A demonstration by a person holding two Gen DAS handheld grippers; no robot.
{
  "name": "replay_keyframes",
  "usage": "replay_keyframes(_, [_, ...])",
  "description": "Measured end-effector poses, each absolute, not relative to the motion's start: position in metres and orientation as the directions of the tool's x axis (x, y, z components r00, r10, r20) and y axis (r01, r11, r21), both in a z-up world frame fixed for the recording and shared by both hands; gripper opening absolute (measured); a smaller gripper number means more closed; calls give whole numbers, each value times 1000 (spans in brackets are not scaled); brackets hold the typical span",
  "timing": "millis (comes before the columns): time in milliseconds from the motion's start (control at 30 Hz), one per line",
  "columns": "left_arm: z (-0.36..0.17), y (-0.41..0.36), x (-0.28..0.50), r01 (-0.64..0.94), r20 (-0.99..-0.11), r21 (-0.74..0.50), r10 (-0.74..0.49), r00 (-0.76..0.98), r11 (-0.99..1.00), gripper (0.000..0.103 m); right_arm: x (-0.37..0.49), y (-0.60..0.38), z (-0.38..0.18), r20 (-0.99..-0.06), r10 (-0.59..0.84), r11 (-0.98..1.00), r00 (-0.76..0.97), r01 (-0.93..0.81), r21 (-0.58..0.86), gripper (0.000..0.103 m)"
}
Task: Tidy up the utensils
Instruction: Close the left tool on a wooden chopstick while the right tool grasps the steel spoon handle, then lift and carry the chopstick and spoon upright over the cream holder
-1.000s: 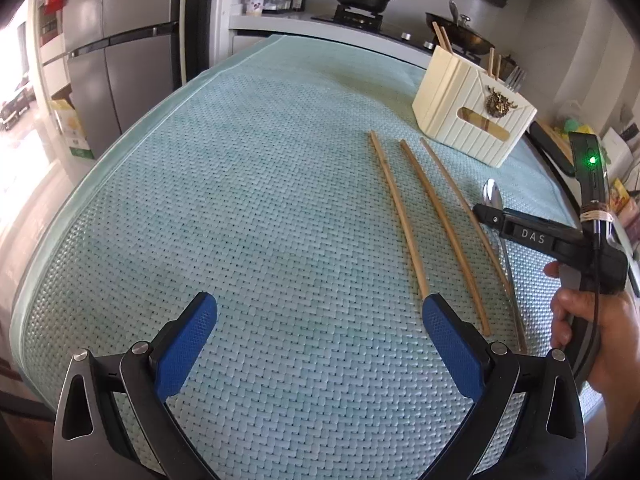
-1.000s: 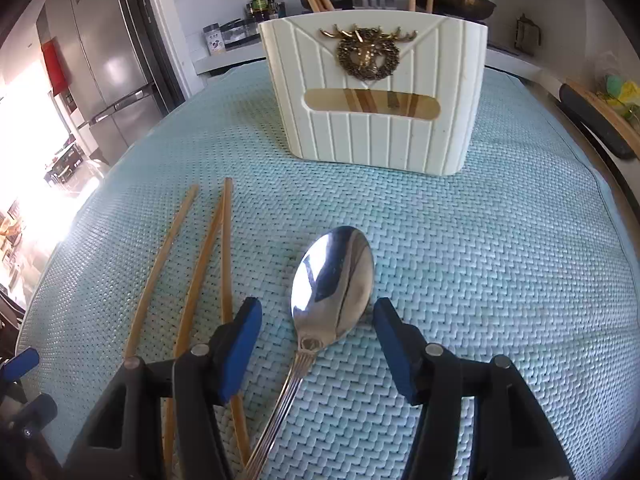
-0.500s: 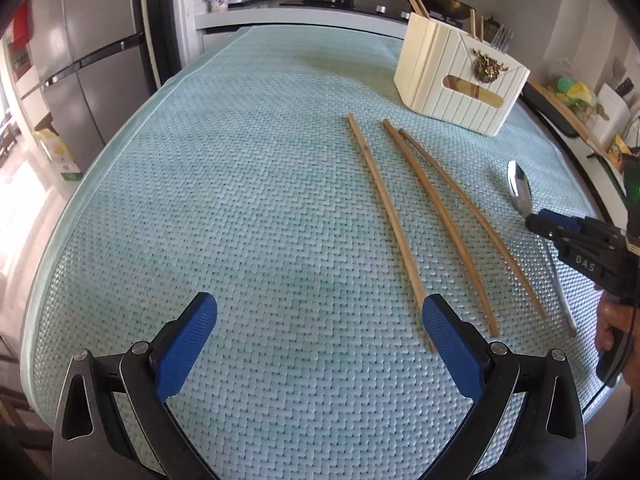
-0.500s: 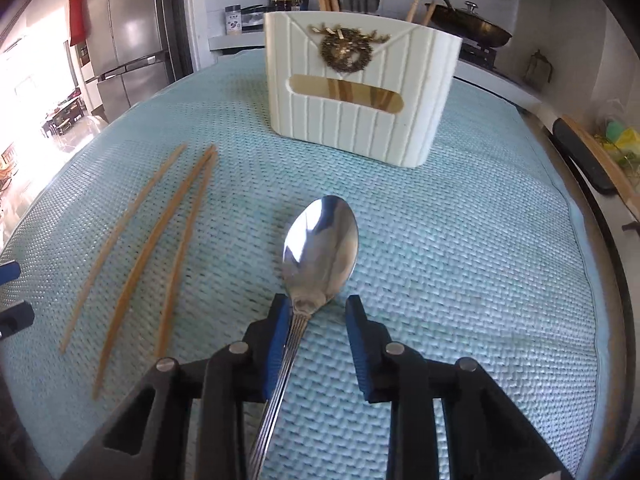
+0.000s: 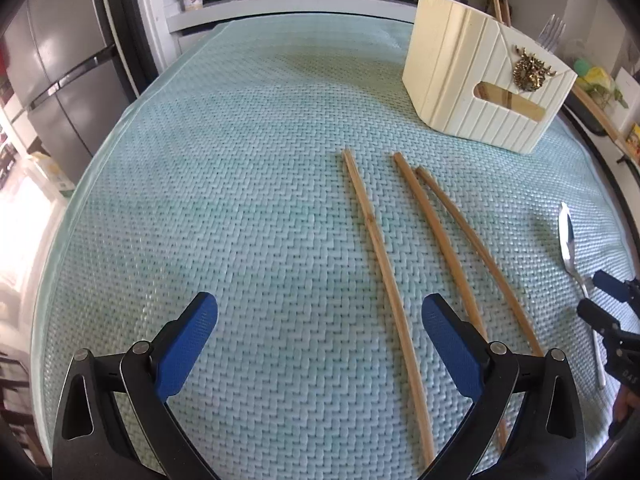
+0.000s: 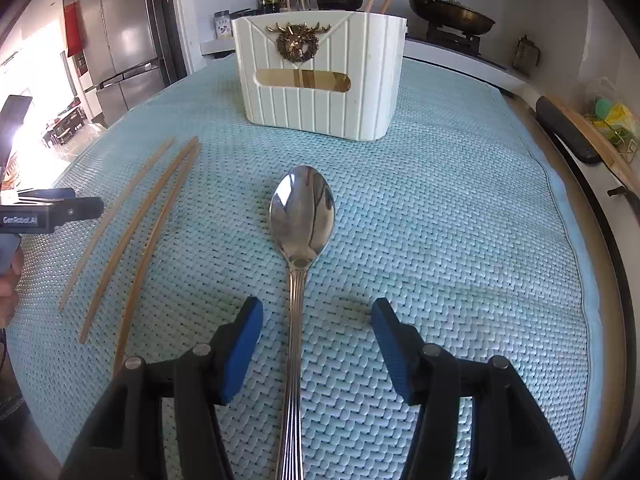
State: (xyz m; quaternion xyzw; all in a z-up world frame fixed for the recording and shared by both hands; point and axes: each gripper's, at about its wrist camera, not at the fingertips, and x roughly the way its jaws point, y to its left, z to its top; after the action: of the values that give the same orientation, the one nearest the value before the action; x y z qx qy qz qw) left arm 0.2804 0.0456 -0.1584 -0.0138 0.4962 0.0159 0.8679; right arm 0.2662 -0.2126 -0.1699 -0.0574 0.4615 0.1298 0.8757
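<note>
Three bamboo chopsticks (image 5: 404,236) lie side by side on the teal woven mat (image 5: 240,184). My left gripper (image 5: 320,316) hangs open over it, and the leftmost chopstick runs between its blue fingers, close to the right one. A steel spoon (image 6: 302,216) lies bowl up on the mat, pointing at the cream utensil holder (image 6: 320,80). My right gripper (image 6: 316,320) is open around the spoon's handle; its jaws are opening and the pads stand clear of the handle. The spoon (image 5: 567,236) and the right gripper (image 5: 612,300) also show at the left view's right edge.
The holder (image 5: 480,88) stands at the back right with forks and chopsticks in it. Behind it is a stove (image 6: 452,20) with pans. A fridge (image 5: 60,60) stands left. A dark board (image 6: 568,132) lies off the mat's right edge (image 6: 560,184).
The right jaws narrowed around the spoon's handle, then spread again; the spoon still lies on the mat. The left gripper moved right, so the leftmost chopstick now lies between its fingers.
</note>
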Motion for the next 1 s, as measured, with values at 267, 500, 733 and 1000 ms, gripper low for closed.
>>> replay_keyframes(267, [-170,54,324,-40,-887,-51,-27,461,998,100,304,-194,-171,-845,142,959,515,-282,-10,58])
replay_keyframes(500, [-160,32,340,32,-901,-25,-36,433,999,49,333,-178,-171,-856,119,960,503,-278,-29,57])
replay_keyframes(733, [-158,30,344,20,-881,-151,-143,450,988,4,337,-179,-169,-844,113,964,524,-263,-33,42])
replay_keyframes(1000, [-121,50,320,13,-794,-278,-237,560,961,4,319,-200,-136,-768,210,962,605,-267,52,42])
